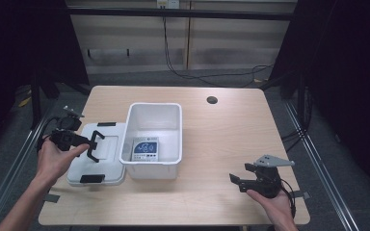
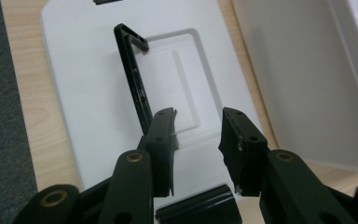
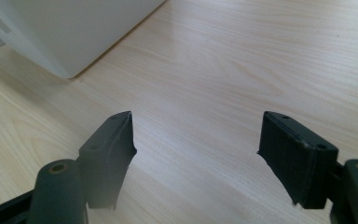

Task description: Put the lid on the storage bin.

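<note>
Left gripper (image 1: 94, 146) hangs slack-jawed over the lid, gripping nothing, and I hold it low there because that lid is what I am working on. Right gripper (image 1: 236, 182) is likewise released, jaws apart over bare wood at the near right corner, parked where it stays out of the way.

From the biggest thing down: the tabletop (image 1: 221, 130) carries the white box (image 1: 149, 171) in the middle, open-topped. Its lid (image 1: 108, 163) lies flat just beside the box's left wall, close by for refitting, I judge. In the left gripper view the lid's thin black handle (image 2: 133, 74) stands tilted up, running down behind one jaw rather than between the two; whether it touches I cannot tell. A black clip (image 1: 91, 179) sits on the lid's near edge. Inside the box lies a small printed card (image 1: 145, 149).
</note>
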